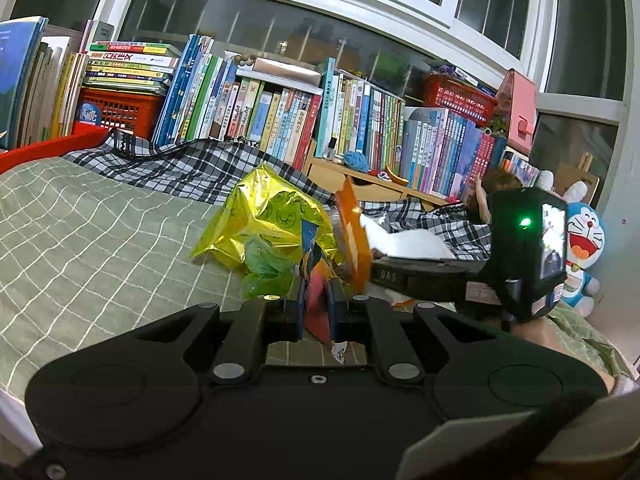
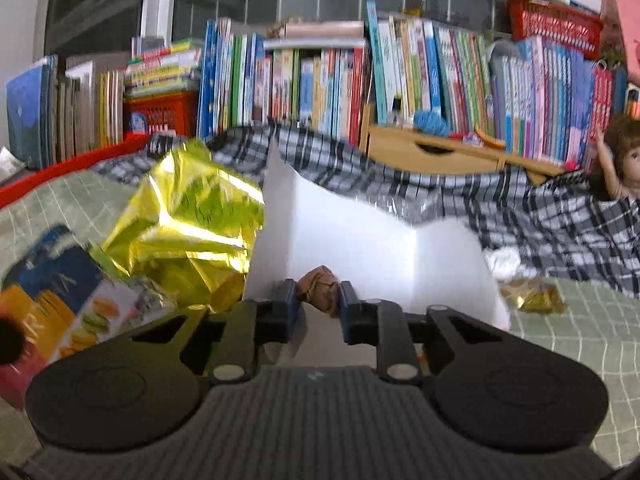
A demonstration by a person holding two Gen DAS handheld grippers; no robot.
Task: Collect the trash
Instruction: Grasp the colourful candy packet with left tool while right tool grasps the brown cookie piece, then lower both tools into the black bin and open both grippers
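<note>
In the left wrist view my left gripper (image 1: 316,300) is shut on a torn orange, red and blue wrapper (image 1: 320,276) that stands up between its pads. Just beyond lie a crumpled yellow-green foil bag (image 1: 264,216) and an upright orange packet (image 1: 354,232). In the right wrist view my right gripper (image 2: 318,300) has its blue pads pressed on a brown crumpled ball (image 2: 320,286), with a folded white sheet of paper (image 2: 360,240) right behind it. The same foil bag (image 2: 188,216) lies to its left, and a small gold wrapper (image 2: 532,298) to its right.
Everything lies on a bed with a green checked cover (image 1: 80,240) and a rumpled black-and-white plaid blanket (image 2: 560,220). Rows of books (image 1: 280,116) and red baskets (image 1: 120,108) line the back. A doll (image 2: 624,160) and a blue plush toy (image 1: 584,240) sit at the right.
</note>
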